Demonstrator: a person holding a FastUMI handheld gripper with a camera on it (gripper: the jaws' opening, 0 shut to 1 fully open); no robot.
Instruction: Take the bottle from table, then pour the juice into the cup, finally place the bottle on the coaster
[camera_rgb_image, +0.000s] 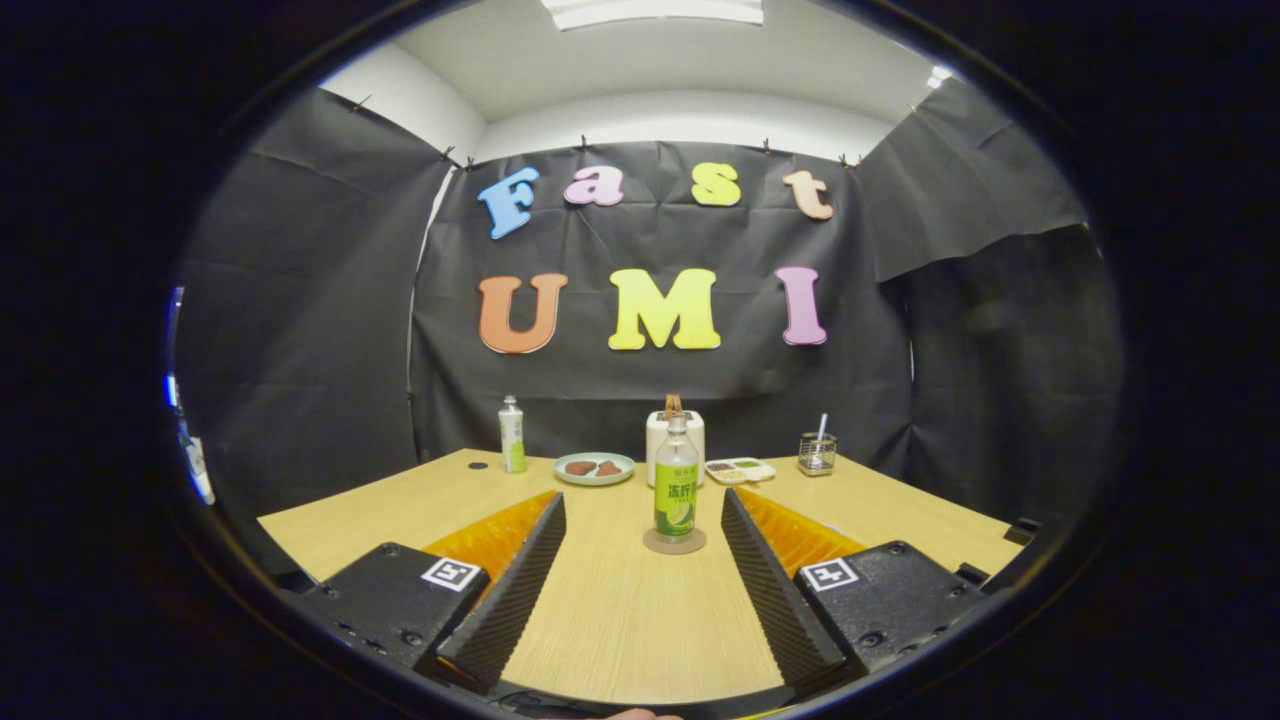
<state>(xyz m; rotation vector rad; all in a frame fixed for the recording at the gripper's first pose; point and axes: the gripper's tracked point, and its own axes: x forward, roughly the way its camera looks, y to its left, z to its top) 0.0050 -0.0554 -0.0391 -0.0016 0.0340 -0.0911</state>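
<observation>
We find the tool (643, 505) spread apart, empty; the green-labelled clear plastic bottle (676, 490) stands upright on its round coaster (674, 542), apparently placed.

Even, fairly bright light from a ceiling panel (655, 10) overhead. Table (620, 610) evenly lit, mild sheen, soft short shadows. Dark cloth wall (300, 350) soaks up light, dim at the sides. Strong fisheye bending toward the rim. Centre sharp; far small items slightly soft. No motion blur.
</observation>
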